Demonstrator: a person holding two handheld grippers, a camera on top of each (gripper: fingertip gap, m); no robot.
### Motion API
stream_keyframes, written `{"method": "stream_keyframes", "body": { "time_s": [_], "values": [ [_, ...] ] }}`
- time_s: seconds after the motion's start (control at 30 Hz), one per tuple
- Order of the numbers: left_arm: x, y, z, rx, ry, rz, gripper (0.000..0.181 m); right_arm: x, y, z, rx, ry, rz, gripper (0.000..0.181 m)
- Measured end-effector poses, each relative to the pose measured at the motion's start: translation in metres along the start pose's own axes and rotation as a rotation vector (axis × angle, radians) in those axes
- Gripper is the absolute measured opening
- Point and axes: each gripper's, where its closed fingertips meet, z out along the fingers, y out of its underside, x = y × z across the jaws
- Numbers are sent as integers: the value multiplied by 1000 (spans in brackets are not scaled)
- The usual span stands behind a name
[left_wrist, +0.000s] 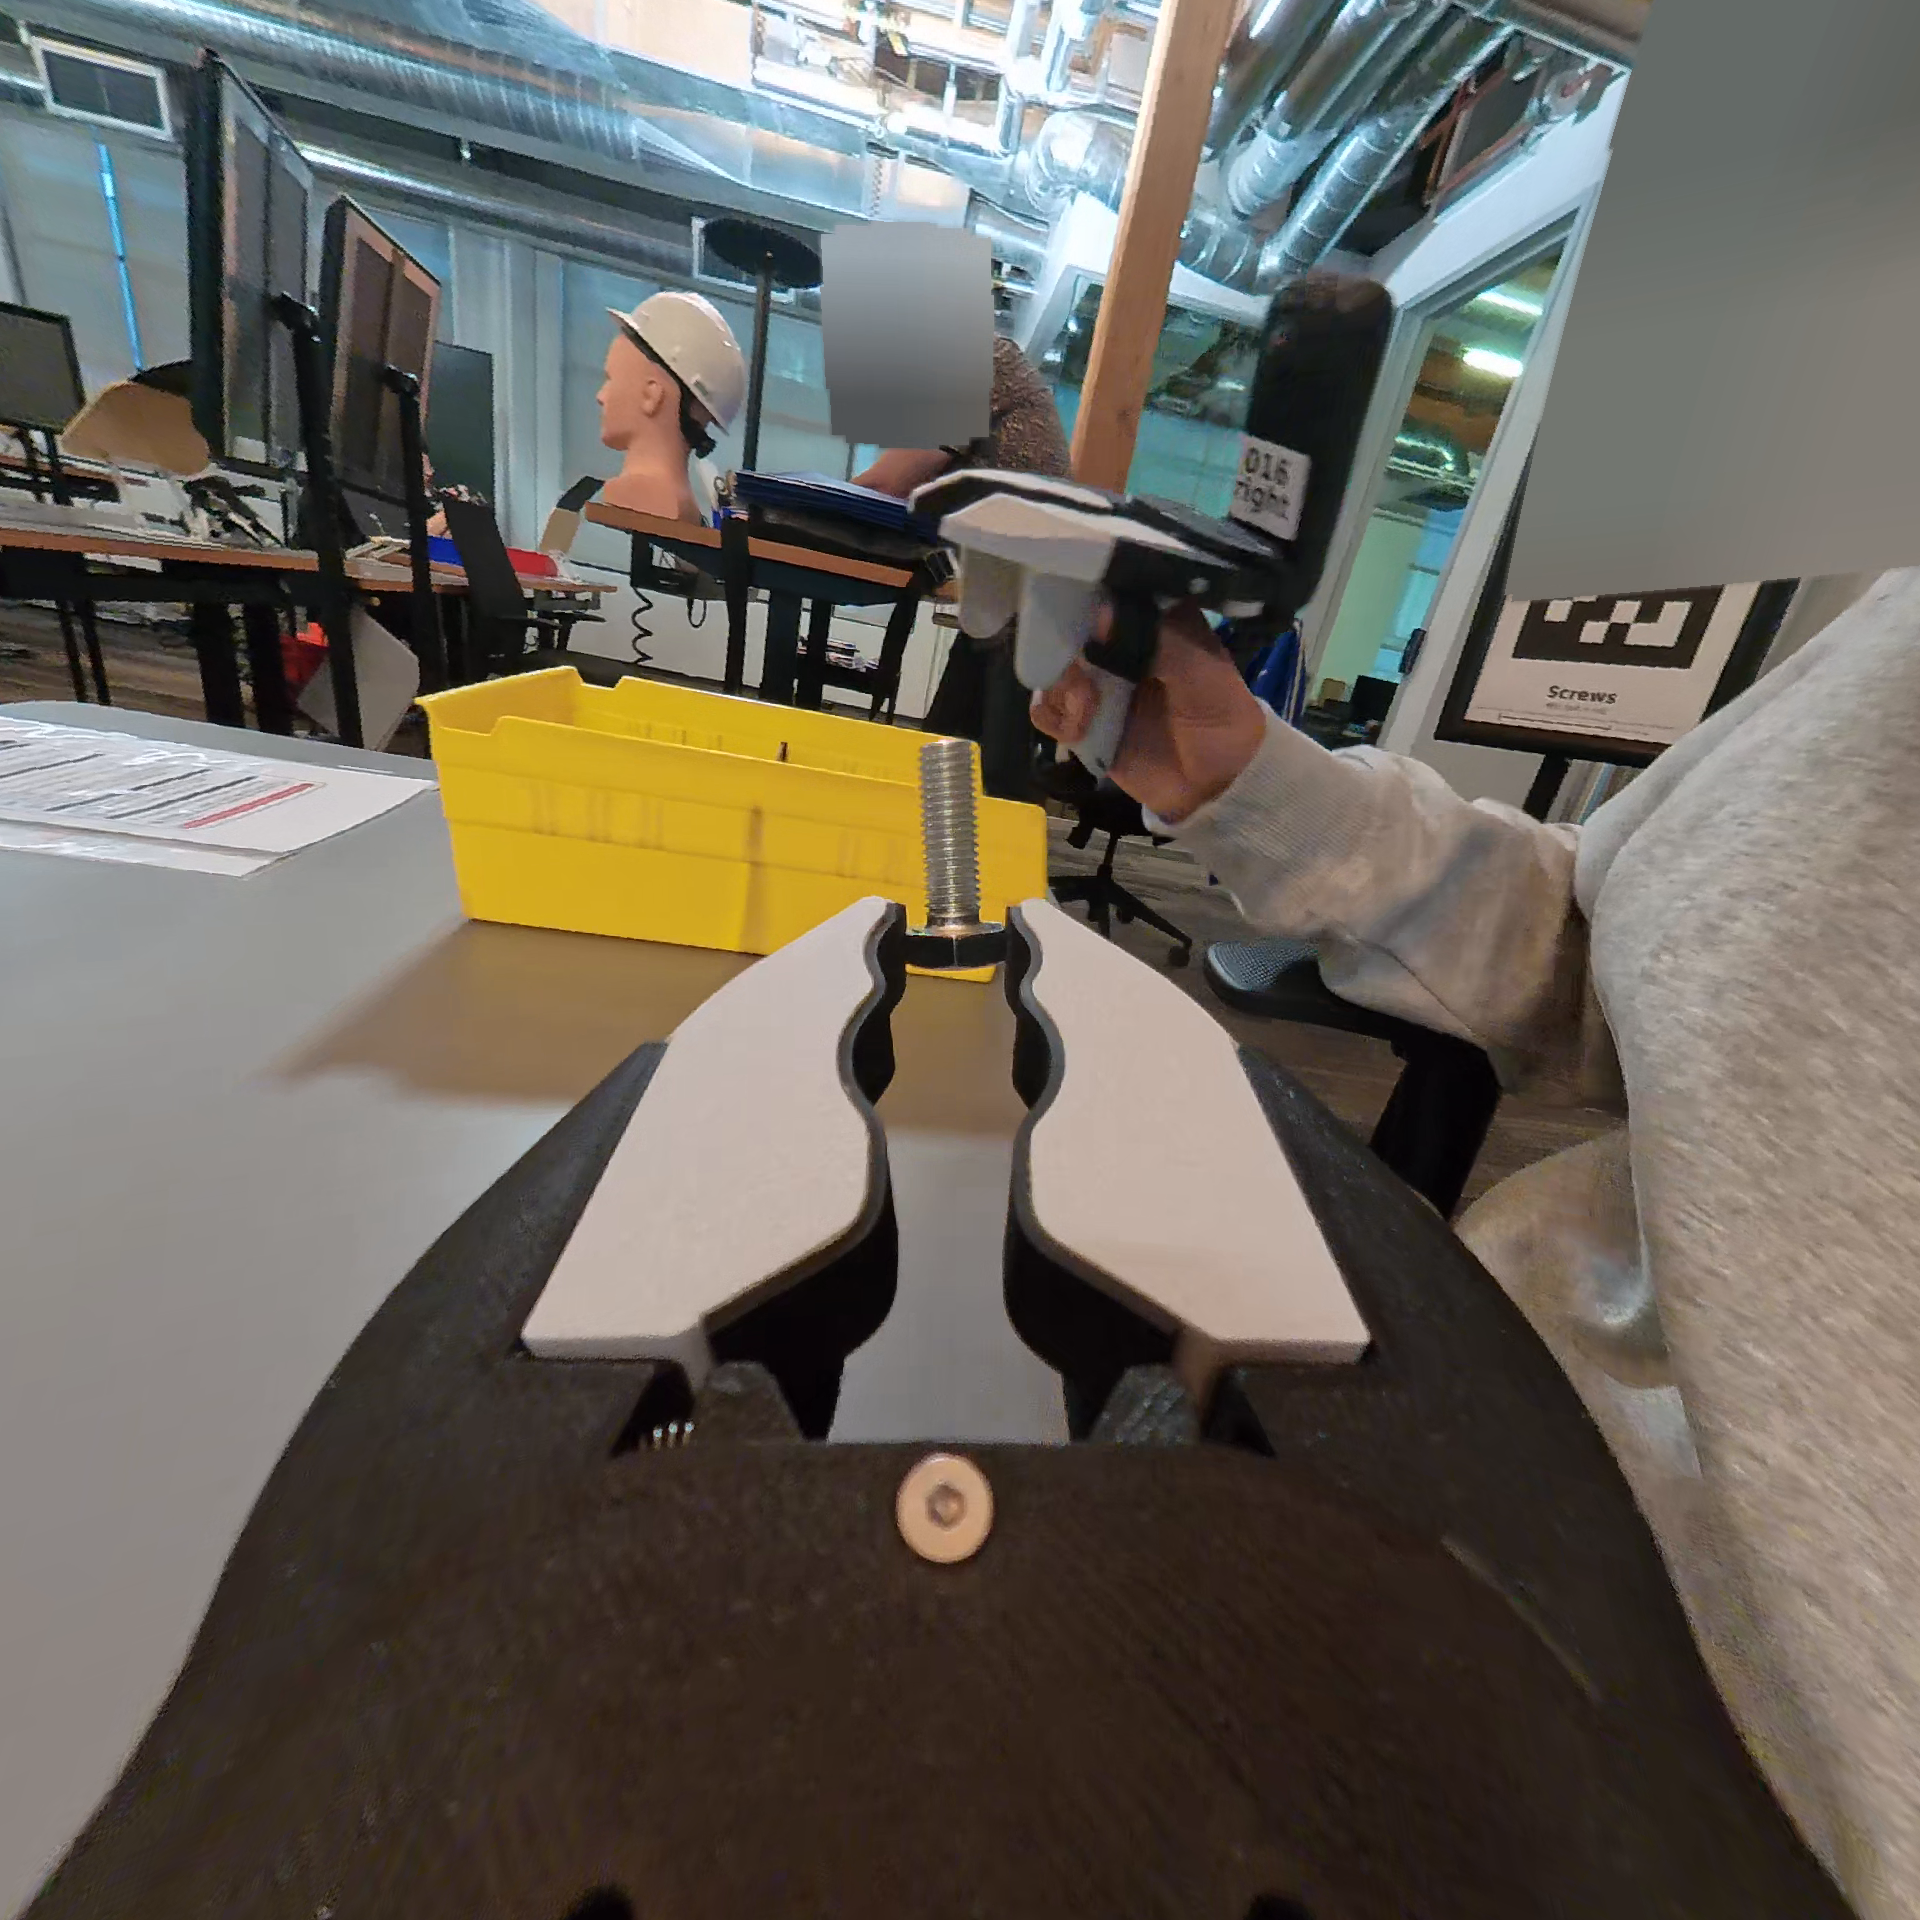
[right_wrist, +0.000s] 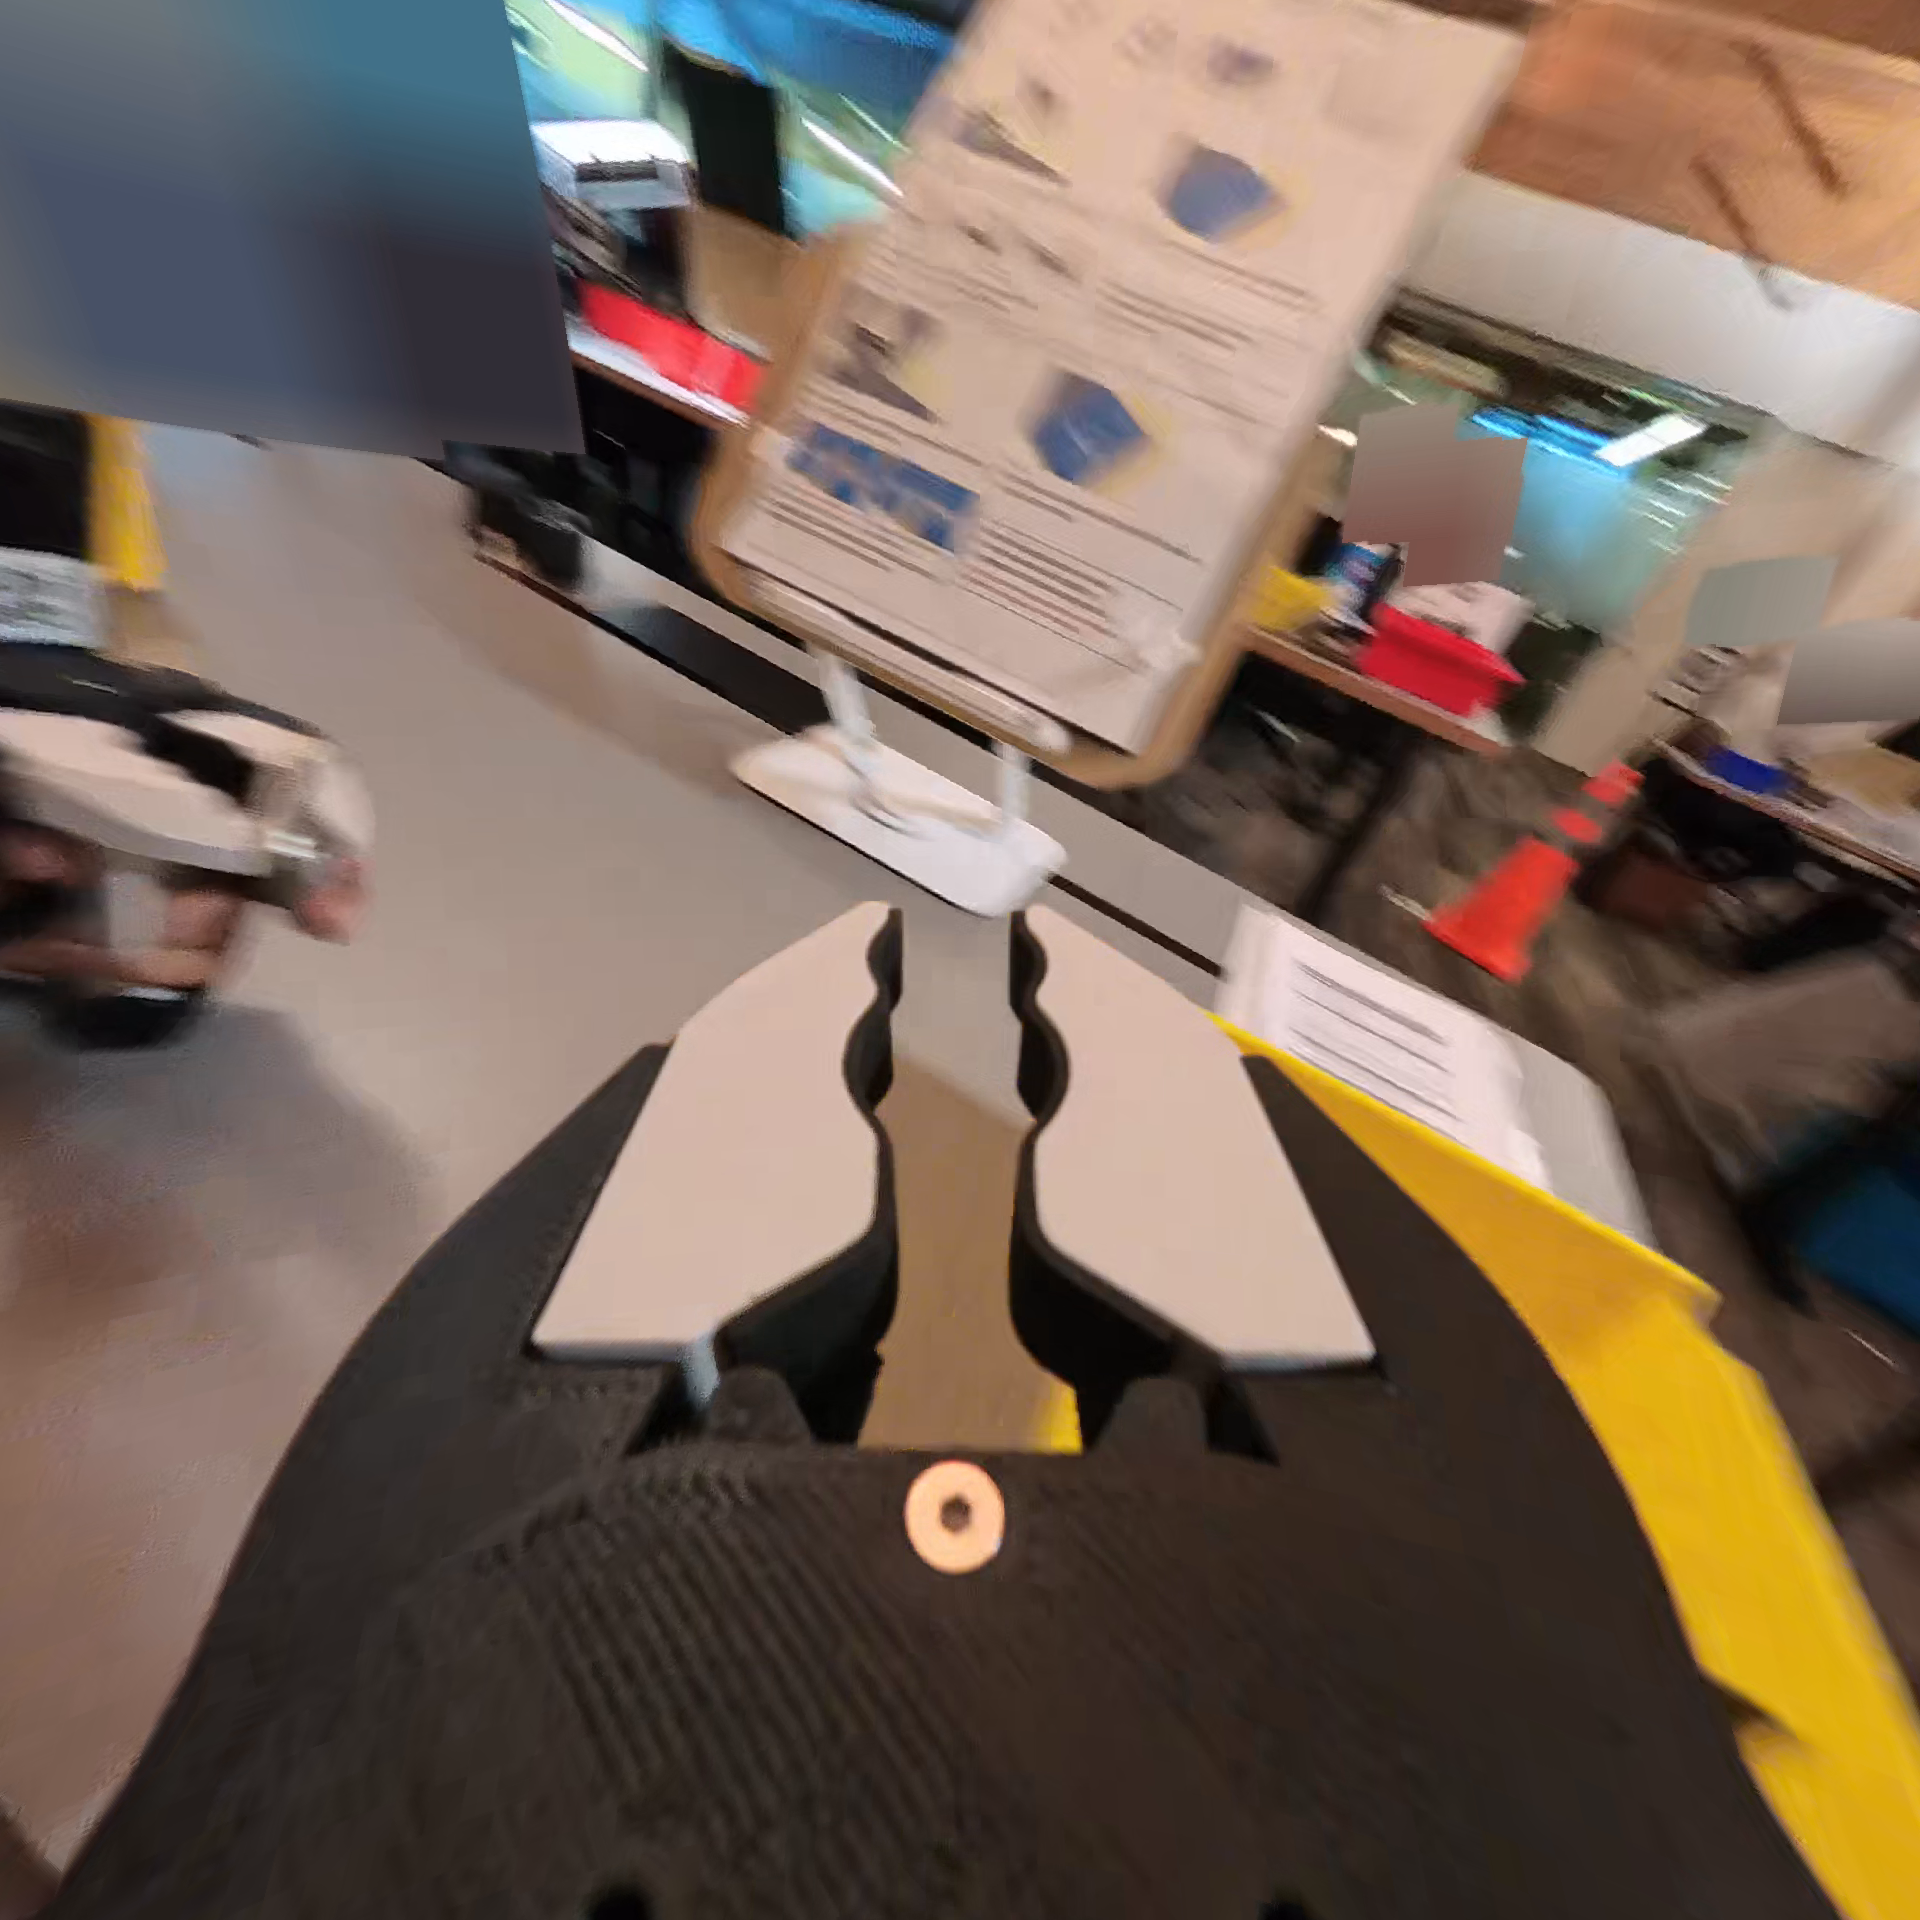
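My left gripper (left_wrist: 953, 925) is shut on the hex head of a silver bolt (left_wrist: 950, 821). The bolt's threaded shaft stands upright above the fingertips, in front of a yellow bin (left_wrist: 665, 821) on the grey table (left_wrist: 208, 1039). My right gripper (right_wrist: 953, 925) has its jaws apart with nothing between them, above the table near the bin's rim (right_wrist: 1558, 1351). It also shows in the left wrist view (left_wrist: 1023, 613), held by a hand up and to the right of the bolt. The left gripper (right_wrist: 281, 821) shows blurred at the left of the right wrist view.
A printed sheet (left_wrist: 135, 790) lies on the table at the left. A document stand (right_wrist: 1091, 364) with a white base stands at the table's far edge, and another sheet (right_wrist: 1371, 1029) lies past the bin. A grey sleeve (left_wrist: 1403, 883) fills the right. An orange cone (right_wrist: 1507, 904) stands on the floor beyond. My right fingertips sit around 20 cm from my left ones.
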Motion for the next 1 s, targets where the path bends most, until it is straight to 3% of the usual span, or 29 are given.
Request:
{"method": "stream_keyframes", "body": {
  "time_s": [0.13, 0.27, 0.53, 0.83, 0.87, 0.93, 1.0],
  "values": [
    [-3, -3, -1, 16, -21, -4, 18, -99, -2, 36, 98, -258, 131, 19],
    [-3, -2, 0, 12, -26, -5, 18, -147, 9, 52, 117, -386, 261, 16],
    [6, 11, 6, -68, -14, 83, 18, -157, 16, 56, 148, -476, 438, 16],
    [11, 17, 10, -89, 6, 50, 18, -164, 21, 60, 101, -496, 446, 9],
    [11, 15, 10, -77, 3, 43, 20, -162, 19, 59, 94, -499, 444, 9],
    [8, 6, 9, -28, -28, 37, 56, -145, 6, 57, 124, -472, 439, 9],
    [4, 3, 9, -26, -54, 38, 72, -108, -13, 50, 160, -393, 385, 9]
  ]
}}
